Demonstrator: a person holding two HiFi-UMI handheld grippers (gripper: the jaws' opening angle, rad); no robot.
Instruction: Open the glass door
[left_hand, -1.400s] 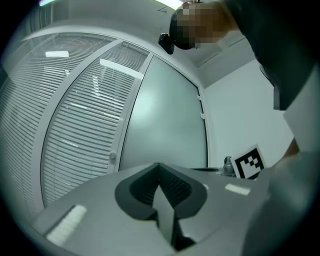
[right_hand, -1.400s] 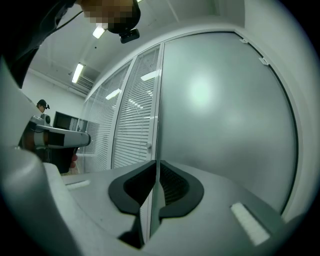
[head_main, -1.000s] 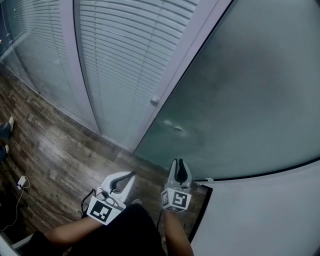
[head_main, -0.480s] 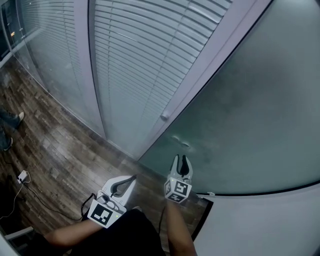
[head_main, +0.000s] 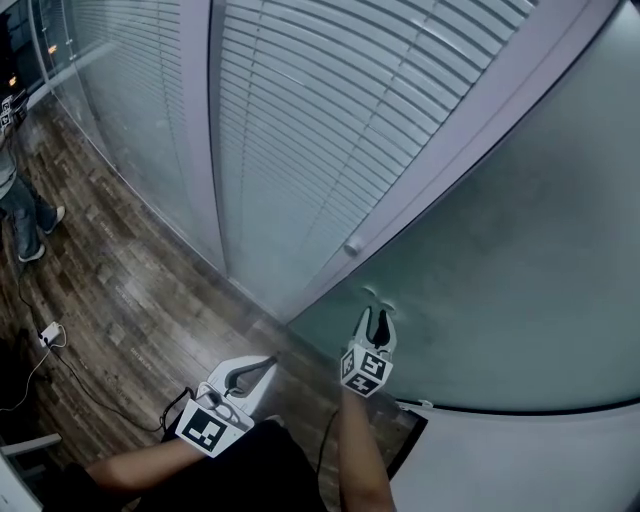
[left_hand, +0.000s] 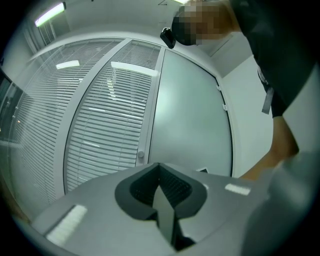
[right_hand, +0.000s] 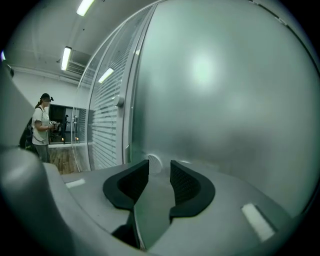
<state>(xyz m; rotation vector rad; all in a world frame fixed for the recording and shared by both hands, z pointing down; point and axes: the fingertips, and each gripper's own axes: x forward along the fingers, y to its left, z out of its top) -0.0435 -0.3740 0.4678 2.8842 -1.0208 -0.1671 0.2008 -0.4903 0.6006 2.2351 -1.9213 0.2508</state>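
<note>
1. One big frosted glass door (head_main: 500, 250) fills the right side and looks shut against its frame (head_main: 470, 140), w/ a blinds panel (head_main: 290, 130) to the left.
2. Right gripper (head_main: 378, 322): jaws opening, nothing btw them, tip close to the glass.
3. Left gripper (head_main: 258, 366): jaws together, empty, held low.
4. Small round fitting (head_main: 372, 295) sits on the glass near the frame. We'd centre the open jaws on it, close firmly, then follow the door's swing w/o twisting.

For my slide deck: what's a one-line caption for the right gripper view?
Right gripper, fingers opening and empty, faces the round fitting on the frosted glass door.
</note>
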